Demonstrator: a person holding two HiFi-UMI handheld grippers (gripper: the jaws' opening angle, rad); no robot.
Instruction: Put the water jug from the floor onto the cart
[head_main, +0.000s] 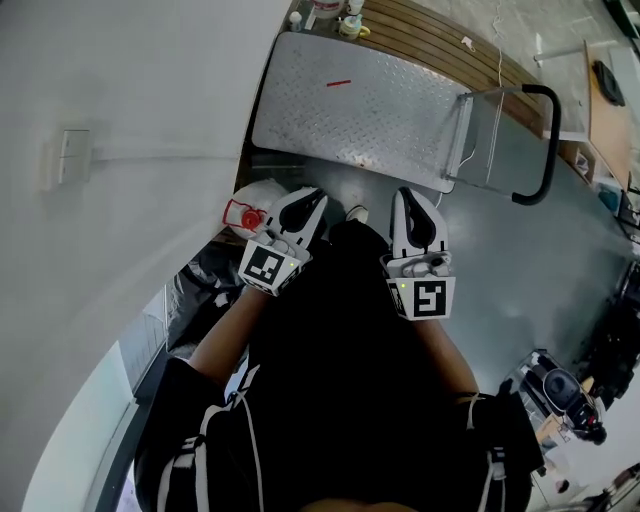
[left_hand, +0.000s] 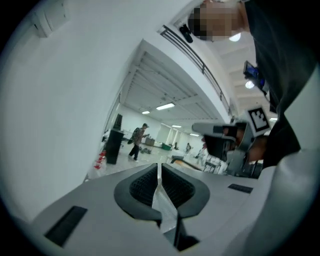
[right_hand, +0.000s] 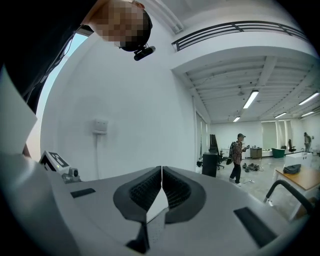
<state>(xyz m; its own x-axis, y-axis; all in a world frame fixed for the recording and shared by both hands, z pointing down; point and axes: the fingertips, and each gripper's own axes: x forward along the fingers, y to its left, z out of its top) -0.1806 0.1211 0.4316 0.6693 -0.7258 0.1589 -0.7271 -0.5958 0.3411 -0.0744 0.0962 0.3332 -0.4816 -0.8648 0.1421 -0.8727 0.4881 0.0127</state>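
Lift not yet begun: the water jug (head_main: 258, 203) rests on the floor (head_main: 520, 250) just beside the cart (head_main: 360, 110). The left gripper (head_main: 312, 200) and right gripper (head_main: 408, 198) have jaws together, empty. Grasp, lift and placement remain.

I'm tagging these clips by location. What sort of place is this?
Likely a large open office or lab hall, indoors: a metal platform cart stands on a smooth grey floor, with ceiling strip lights and desks across a wide open room.
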